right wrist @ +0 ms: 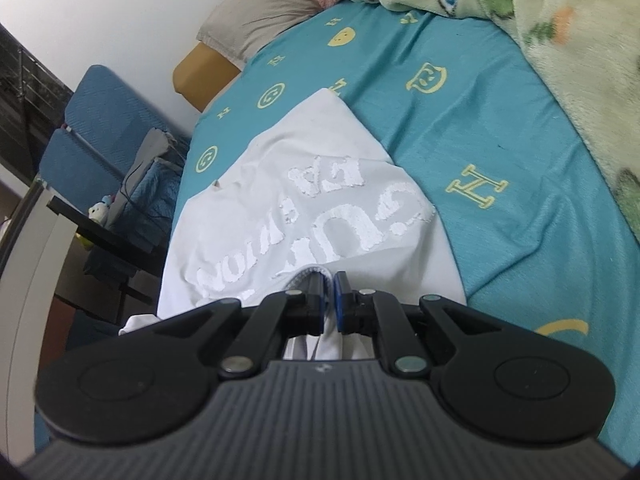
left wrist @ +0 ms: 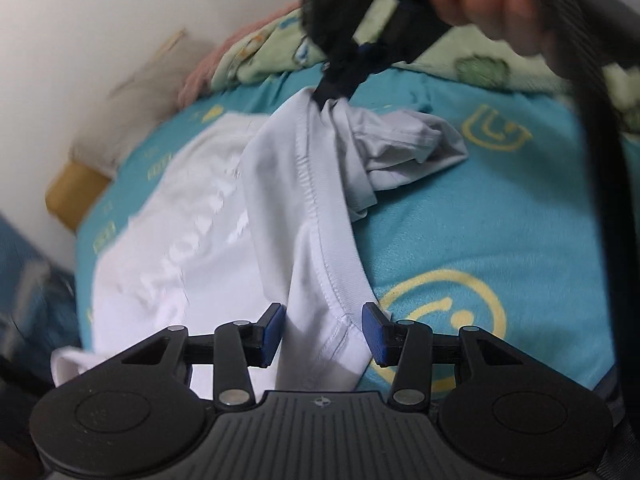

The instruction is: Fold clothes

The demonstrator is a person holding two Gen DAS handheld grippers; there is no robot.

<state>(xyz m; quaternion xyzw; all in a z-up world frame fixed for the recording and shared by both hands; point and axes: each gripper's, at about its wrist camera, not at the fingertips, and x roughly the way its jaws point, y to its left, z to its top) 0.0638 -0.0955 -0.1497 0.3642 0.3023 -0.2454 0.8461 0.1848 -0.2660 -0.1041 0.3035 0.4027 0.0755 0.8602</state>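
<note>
The white T-shirt [left wrist: 224, 216] lies on the teal bedsheet [left wrist: 460, 240], spread from the centre of the left wrist view toward 8 o'clock, with one edge lifted up toward 12 o'clock. Your right gripper [right wrist: 328, 296] is closed narrow on a fold of this cloth at the neck side; in the left view you see the right gripper pinching the raised hem near 12 o'clock, with your right hand [left wrist: 480, 4] above it. Your left gripper [left wrist: 323, 332] stands partly open, its blue pads on both sides of the stitched hem band, and they do not press it yet.

I think the shirt is light, soft and without any stiffness, so it will sag and slide between the two grips. Take it on the double-stitched hem, where the cloth is thicker and slips less, and avoid the raised printed letters [right wrist: 320, 216].

The sleeve [left wrist: 408, 148] is bunched at 1 o'clock, and I cannot tell how it lies. The left view is blurred, the lower shirt part is hidden behind the gripper body, and the green blanket [right wrist: 560, 40] covers the far side of the bed
</note>
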